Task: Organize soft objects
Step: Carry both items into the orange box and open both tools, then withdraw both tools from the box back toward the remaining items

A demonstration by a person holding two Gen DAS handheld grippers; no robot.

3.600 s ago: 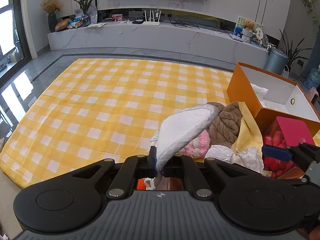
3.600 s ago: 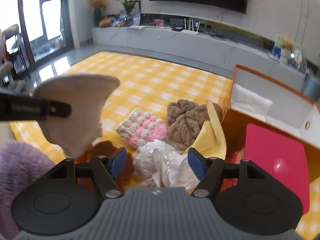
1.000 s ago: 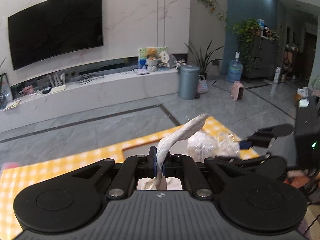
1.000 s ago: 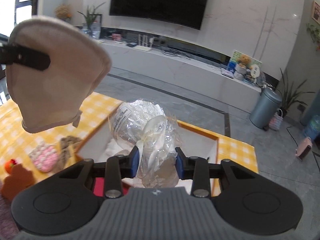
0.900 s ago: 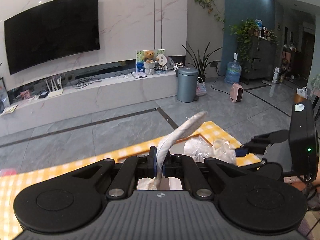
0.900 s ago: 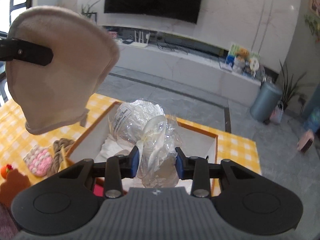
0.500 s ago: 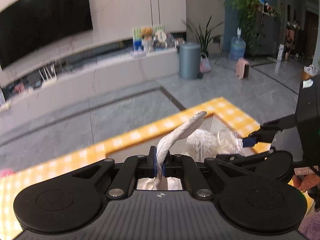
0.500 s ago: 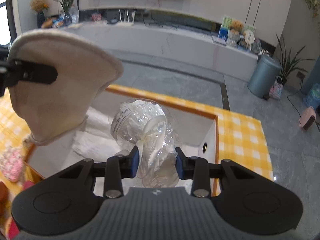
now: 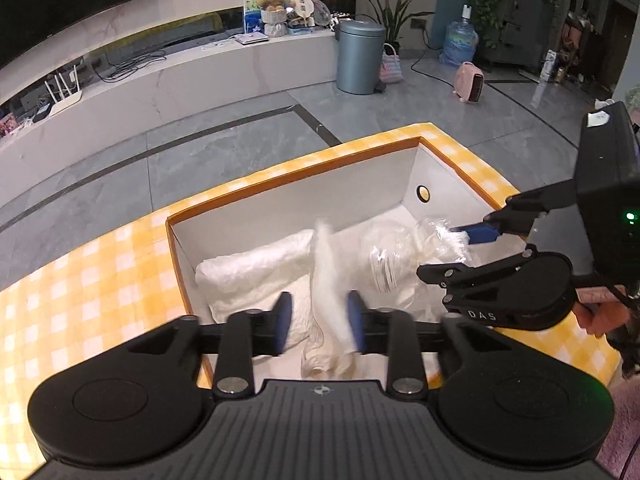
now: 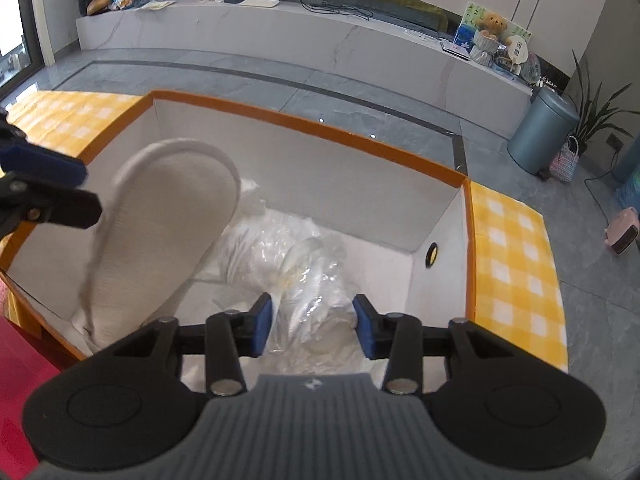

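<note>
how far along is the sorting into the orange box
Done: a white padded bundle already lies in the orange box. In hand: both grippers are over the box, jaws opening; the left gripper is letting go of the beige pad, the right gripper of the clear-wrapped bundle. What remains outside is out of view.

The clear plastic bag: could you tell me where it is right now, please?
In the right wrist view the clear plastic bag lies inside the orange box, right of the white slipper.
</note>
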